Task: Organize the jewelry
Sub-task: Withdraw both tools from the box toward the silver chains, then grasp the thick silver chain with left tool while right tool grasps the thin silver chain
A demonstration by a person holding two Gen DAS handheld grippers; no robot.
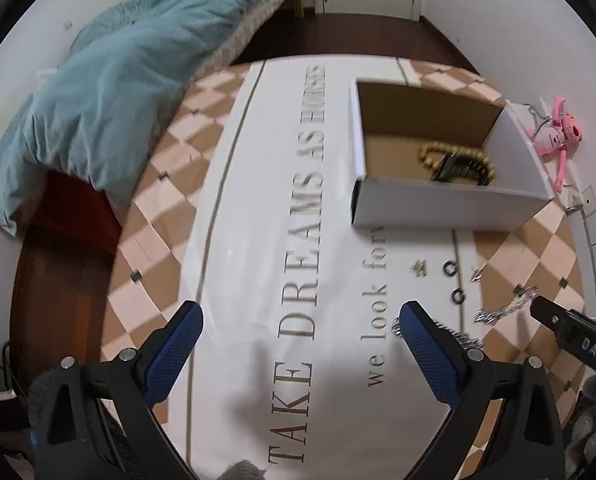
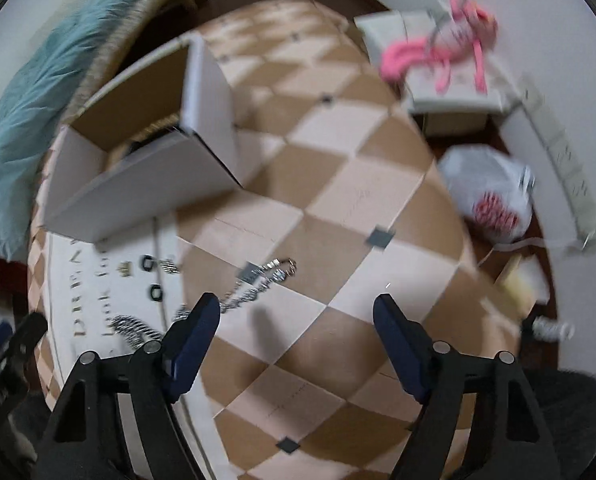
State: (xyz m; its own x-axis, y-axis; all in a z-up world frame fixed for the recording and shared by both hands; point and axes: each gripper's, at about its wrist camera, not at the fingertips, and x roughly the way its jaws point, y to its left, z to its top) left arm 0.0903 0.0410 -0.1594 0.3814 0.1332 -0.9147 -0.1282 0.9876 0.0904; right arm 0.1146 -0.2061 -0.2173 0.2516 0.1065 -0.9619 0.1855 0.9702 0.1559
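Beaded bracelets (image 1: 458,160) in cardboard box (image 1: 450,200)

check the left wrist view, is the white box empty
No, the white box already holds a gold bead bracelet and a dark banded piece on its brown floor.

A table (image 1: 185,184) with a checkered, lettered cloth is carrying an open white box (image 1: 438,200), two black rings (image 1: 450,269), a small gold piece (image 1: 419,267) and silver chains (image 2: 265,276).
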